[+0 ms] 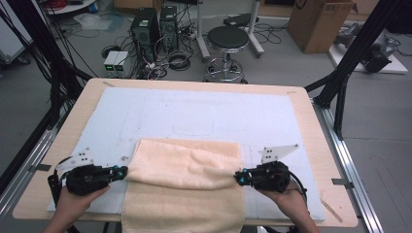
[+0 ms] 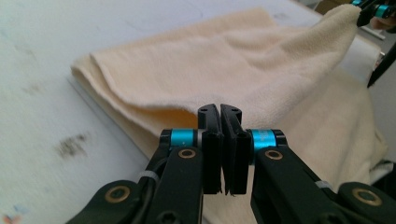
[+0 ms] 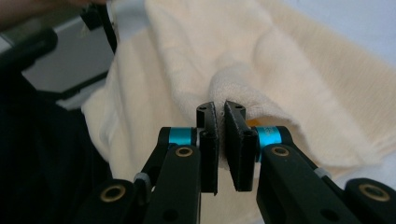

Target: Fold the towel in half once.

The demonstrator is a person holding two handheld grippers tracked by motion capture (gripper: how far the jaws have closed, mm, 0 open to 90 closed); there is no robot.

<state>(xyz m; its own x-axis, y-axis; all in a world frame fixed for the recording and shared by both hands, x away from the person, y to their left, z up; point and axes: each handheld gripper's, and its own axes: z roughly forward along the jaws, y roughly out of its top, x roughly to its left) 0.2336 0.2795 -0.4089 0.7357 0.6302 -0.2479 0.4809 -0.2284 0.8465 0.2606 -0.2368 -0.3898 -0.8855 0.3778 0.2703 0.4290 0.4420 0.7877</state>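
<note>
- Cream terry towel (image 1: 187,167) lies across the near middle of the pale foam mat (image 1: 194,114) in the high view, its near part hanging over the wooden table (image 1: 311,145) edge. The left gripper (image 1: 122,171) and right gripper (image 1: 238,177) each pinch a corner of the folded-over layer. I judge a fold is under way; next, both corners must travel together to keep the edge straight.
- Left gripper view: black jaws with blue collars are closed almost flat on a thin corner of towel (image 2: 261,60), soft and nubbly.
- Right gripper view: jaws nearly closed, clamping a bunched, rounded lump of towel (image 3: 233,79).
</note>
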